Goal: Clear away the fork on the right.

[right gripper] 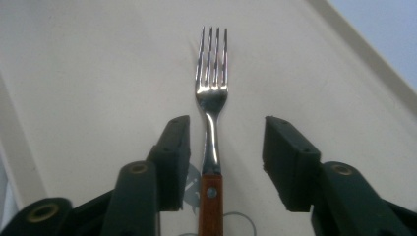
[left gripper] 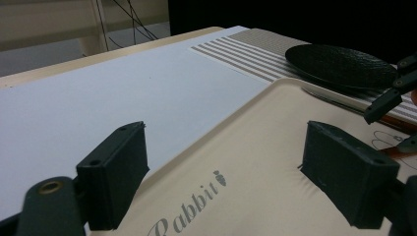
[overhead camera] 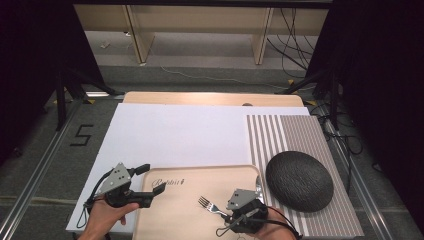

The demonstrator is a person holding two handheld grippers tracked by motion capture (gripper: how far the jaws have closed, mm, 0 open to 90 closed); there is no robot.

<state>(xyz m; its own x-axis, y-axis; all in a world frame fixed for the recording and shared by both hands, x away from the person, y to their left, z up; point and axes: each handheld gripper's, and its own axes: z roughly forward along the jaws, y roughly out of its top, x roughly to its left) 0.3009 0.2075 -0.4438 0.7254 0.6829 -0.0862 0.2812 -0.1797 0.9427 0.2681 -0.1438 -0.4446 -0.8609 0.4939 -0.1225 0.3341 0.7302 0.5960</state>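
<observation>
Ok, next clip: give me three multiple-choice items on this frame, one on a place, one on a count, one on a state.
1. Where does the fork lie?
A on the tray
B on the striped mat
C in the black bowl

2. How many tines has the fork?
A three
B four
C five

3. How are the right gripper's jaws?
A shut on the fork
B open around the fork's neck
C away from the fork

Answers: 1 A, beige tray surface lies under it; 2 B, four tines show in the right gripper view; 3 B, gaps remain both sides of the neck.
</observation>
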